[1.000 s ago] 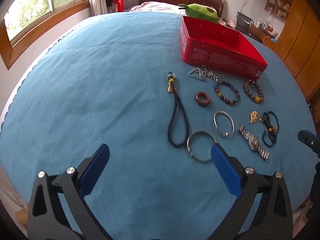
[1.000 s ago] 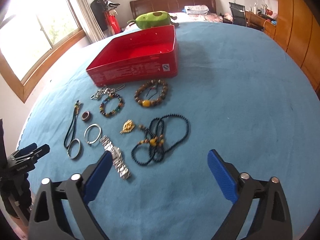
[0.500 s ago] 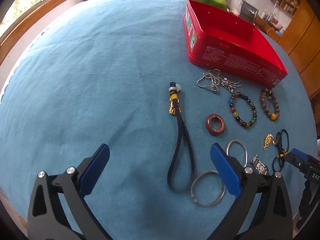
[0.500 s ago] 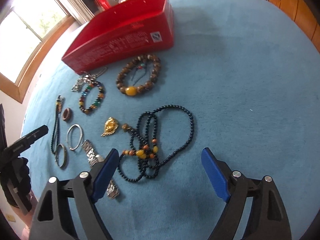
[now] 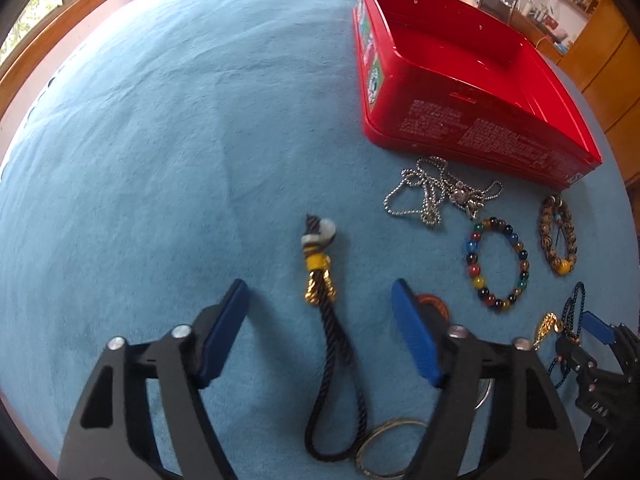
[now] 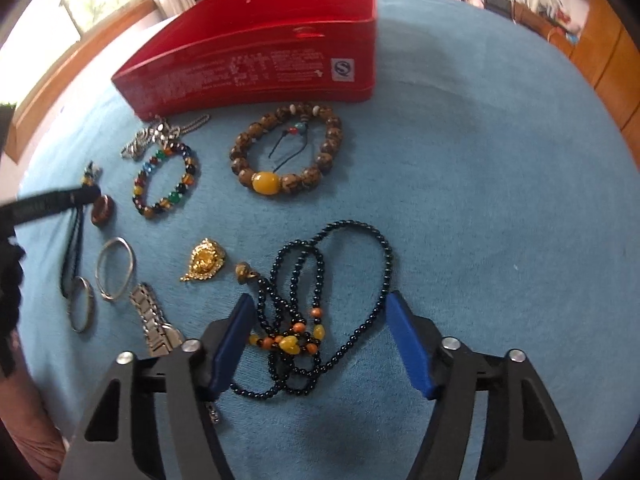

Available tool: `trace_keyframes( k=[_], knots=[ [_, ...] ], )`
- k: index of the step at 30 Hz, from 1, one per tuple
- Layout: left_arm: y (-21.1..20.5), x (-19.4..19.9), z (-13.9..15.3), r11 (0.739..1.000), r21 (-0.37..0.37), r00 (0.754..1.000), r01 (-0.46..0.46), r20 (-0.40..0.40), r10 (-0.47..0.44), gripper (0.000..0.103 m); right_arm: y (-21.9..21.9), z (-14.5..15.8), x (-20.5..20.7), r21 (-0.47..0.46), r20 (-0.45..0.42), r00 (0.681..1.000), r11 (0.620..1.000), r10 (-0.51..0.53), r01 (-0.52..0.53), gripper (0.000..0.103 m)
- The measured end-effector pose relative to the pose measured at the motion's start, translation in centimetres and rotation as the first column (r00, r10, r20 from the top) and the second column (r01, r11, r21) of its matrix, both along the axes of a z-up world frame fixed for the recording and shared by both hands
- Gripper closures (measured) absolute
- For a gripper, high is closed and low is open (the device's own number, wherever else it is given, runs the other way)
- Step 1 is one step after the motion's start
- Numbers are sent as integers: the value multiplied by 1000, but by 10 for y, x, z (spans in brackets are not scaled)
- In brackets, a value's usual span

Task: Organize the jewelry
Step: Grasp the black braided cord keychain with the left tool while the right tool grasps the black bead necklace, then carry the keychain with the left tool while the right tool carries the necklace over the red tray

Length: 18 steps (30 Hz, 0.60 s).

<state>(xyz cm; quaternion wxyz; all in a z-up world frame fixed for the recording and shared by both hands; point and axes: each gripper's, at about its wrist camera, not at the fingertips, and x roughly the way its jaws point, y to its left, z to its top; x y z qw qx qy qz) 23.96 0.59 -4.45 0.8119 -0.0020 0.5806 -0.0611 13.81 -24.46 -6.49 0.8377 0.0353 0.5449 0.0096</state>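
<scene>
Blue cloth (image 5: 160, 140) covers the surface where the jewelry lies, and a red tin box (image 5: 460, 128) stands open on it as the landmark. Just in front of the box's near wall lies a silver ball chain (image 5: 432, 194); nearer the cameras than that sit a multicoloured bead bracelet (image 6: 166, 180) and a brown bead bracelet (image 6: 286, 152) with one yellow bead. The left gripper (image 5: 320, 330) points steeply down well in front of the box, its jaws closing with the black cord lanyard (image 5: 332, 344) between the blue pads, which do not touch it. A silver ring (image 5: 390, 450) lies at the lanyard's loop end. The right gripper (image 6: 316, 336) also points down, farther from the box than the brown bracelet, its jaws closing around the black bead necklace (image 6: 320, 280), whose orange and yellow beads lie beside the left pad; contact cannot be told. A gold pendant (image 6: 204, 260) lies left of the necklace.
</scene>
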Motion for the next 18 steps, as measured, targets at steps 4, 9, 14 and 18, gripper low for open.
trace_keyframes(
  k=[4,9,14,18],
  knots=[
    [-11,2,3,1000,9,1000,20,-8,-20,51,11,0,-2,-20,20,999,999,43,-42,60],
    [-15,-2,3,1000,-12,999,19,-25,-20,88,18,1,-1,-10,30,998,998,62,-62,77],
    [-17,-3,2,1000,0,1000,27,-7,-27,90,16,2,-5,15,38,997,998,65,-66,86],
    [-18,-13,6,1000,-16,1000,25,14,-25,90,3,4,-9,98,44,997,993,60,-65,94]
  ],
)
